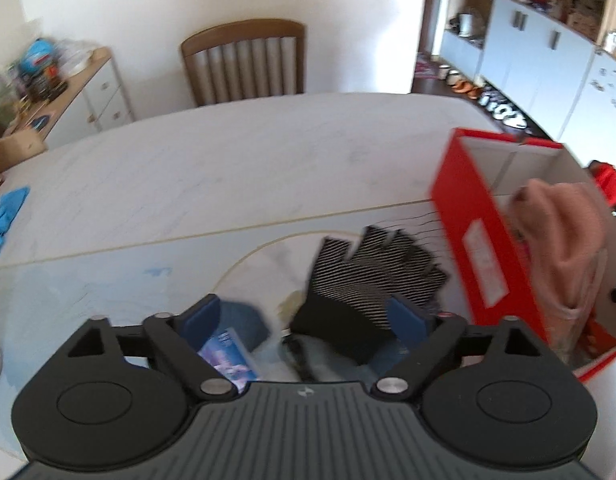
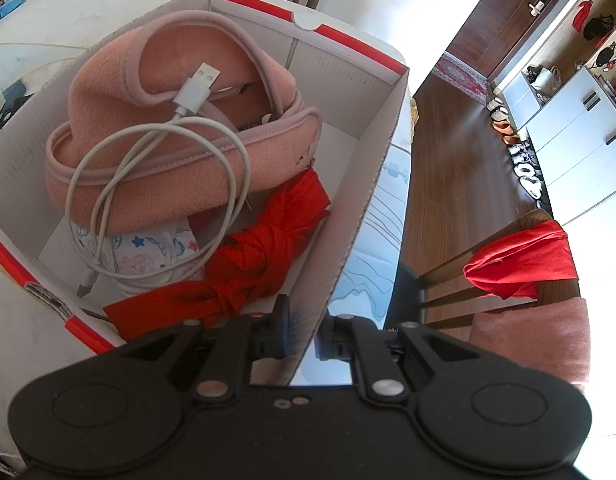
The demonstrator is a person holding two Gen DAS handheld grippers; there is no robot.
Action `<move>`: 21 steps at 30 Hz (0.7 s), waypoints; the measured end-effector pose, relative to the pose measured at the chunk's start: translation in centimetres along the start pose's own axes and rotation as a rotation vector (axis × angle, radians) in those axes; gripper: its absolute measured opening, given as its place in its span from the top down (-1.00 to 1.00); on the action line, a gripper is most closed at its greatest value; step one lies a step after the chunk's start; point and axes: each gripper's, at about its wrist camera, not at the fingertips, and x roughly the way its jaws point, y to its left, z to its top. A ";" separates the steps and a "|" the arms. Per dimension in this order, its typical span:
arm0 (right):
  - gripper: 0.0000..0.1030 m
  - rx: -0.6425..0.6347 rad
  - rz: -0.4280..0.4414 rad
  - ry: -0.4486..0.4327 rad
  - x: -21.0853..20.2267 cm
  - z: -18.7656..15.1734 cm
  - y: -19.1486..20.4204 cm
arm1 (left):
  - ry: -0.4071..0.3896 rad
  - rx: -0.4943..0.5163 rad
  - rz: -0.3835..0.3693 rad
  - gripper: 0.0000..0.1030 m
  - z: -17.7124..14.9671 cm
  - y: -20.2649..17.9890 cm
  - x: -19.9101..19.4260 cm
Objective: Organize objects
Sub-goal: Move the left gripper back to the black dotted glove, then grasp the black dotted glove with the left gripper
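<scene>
Here the left gripper (image 1: 303, 320) angles down wide open over a black glove (image 1: 372, 276), while the right gripper (image 2: 303, 336) clamps the wall of the red box (image 2: 360, 184) holding pink fleece (image 2: 179, 128), a white cable (image 2: 155, 152) and red cloth (image 2: 267, 248).

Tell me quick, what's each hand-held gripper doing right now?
Left hand-held gripper: open, nothing gripped, black glove lying between its fingers.
Right hand-held gripper: shut on the red box wall.

My matt black plastic fingers (image 2: 281, 334) pinched corrugated cardboard of the box (image 2: 348, 216); inside lay fuzzy pink fleece (image 2: 167, 160) and a smooth white cable (image 2: 155, 132).
</scene>
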 end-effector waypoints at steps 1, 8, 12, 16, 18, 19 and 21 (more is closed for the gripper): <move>0.78 0.000 0.000 0.000 0.0 0.0 0.0 | 0.011 -0.013 0.003 -0.96 -0.3 0.6 0.6; 0.77 0.002 0.001 0.000 0.0 -0.1 -0.1 | 0.031 -0.087 -0.012 -0.99 -2.1 2.0 3.2; 0.77 0.002 -0.001 0.001 0.0 -0.1 -0.1 | 0.038 -0.078 -0.040 -0.99 -2.4 0.7 4.4; 0.77 0.001 -0.002 0.003 0.0 -0.3 -0.3 | 0.053 -0.005 -0.074 -0.99 -2.3 -1.4 5.6; 0.77 0.002 -0.003 0.004 0.0 -0.4 -0.4 | 0.057 0.044 -0.081 -0.99 -2.3 -2.4 6.0; 0.77 0.003 -0.003 0.004 0.0 -0.4 -0.5 | 0.060 0.074 -0.080 -0.99 -2.4 -2.9 6.3; 0.76 0.004 -0.005 0.005 0.0 -0.6 -0.4 | 0.080 0.120 -0.089 -0.99 -2.5 -3.7 6.9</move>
